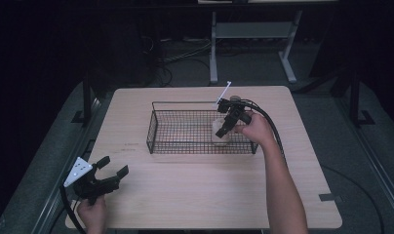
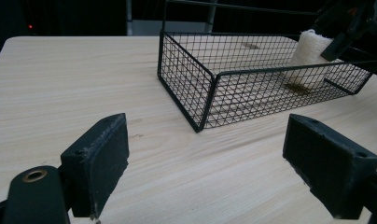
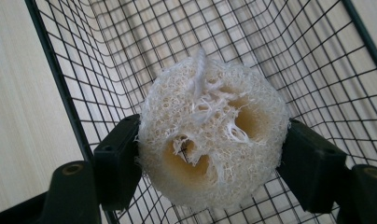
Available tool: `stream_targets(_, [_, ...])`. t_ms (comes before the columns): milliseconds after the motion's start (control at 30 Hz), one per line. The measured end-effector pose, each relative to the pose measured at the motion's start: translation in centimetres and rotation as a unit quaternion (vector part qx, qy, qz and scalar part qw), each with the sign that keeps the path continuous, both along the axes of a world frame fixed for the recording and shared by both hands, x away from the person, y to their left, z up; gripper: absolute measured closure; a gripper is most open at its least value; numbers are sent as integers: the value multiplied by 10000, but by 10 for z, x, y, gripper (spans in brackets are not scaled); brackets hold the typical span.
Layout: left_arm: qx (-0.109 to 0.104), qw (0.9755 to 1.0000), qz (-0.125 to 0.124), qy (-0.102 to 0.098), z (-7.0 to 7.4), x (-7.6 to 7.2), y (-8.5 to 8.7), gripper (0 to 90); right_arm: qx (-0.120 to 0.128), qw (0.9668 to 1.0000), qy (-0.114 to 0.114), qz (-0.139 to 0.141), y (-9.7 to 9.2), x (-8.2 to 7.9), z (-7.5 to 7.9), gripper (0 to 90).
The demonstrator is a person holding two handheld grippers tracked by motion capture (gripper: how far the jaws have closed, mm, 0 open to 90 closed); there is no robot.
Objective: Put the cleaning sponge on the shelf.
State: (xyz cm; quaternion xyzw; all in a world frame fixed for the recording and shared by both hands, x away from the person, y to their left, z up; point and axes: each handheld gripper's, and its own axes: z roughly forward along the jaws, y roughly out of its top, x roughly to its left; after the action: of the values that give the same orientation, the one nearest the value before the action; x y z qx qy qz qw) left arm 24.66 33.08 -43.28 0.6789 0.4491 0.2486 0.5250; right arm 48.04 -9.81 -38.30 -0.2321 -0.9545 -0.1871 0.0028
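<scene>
A black wire basket point(image 1: 158, 127) point(image 2: 186, 84) point(image 3: 60, 84) stands on the wooden table's middle. A cream loofah sponge point(image 1: 221, 132) point(image 2: 312, 58) point(image 3: 210, 140) stands upright in the basket's right end. My right gripper point(image 1: 229, 124) point(image 3: 212, 161) reaches down into the basket and is shut on the loofah, one pad against each side. At the table's front left corner my left gripper point(image 1: 111, 168) point(image 2: 207, 163) is held open over bare wood, nothing between its jaws, facing the basket.
The table point(image 1: 195, 190) has bare wood in front of and left of the basket. A white stick point(image 1: 223, 92) rises by the right gripper. Behind the table are a white desk frame point(image 1: 253, 34) and floor cables.
</scene>
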Motion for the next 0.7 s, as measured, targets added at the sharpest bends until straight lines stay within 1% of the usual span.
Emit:
stream_targets(67, [2, 10000, 7, -5, 0, 0, 0, 138, -22, 10000, -13, 33, 0, 0, 0, 276])
stream_targets(133, [5, 10000, 0, -1, 0, 0, 0, 138, 28, 10000, -23, 18, 0, -1, 1, 276])
stream_targets(200, [4, 10000, 3, 0, 0, 0, 0, 138, 12, 10000, -16, 29, 0, -1, 0, 276])
stream_targets(233, [-2, 10000, 7, 2, 0, 0, 0, 138, -24, 10000, -27, 36, 1, -1, -1, 276])
stream_targets(267, [-6, 10000, 9, 2, 0, 0, 1, 138, -25, 10000, -20, 28, 1, -1, -2, 276])
stream_targets(300, [-6, 10000, 2, 3, 0, 0, 1, 138, 0, 10000, -72, 2, 1, -3, -5, 276])
stream_targets(367, [-3, 10000, 1, 0, 0, 0, 1, 138, 1, 10000, -71, -14, 0, -3, -8, 275])
stream_targets(500, [-8, 10000, 4, 10, 0, 0, 1, 138, -72, 10000, 42, -30, -1, -3, -16, 267])
stream_targets(600, [3, 10000, 13, 6, 0, 0, 0, 138, -72, 10000, 4, 9, 0, -3, -15, 267])
stream_targets(700, [-1, 10000, 5, 1, 0, 0, 1, 138, -44, 10000, -10, -47, -1, -3, -12, 252])
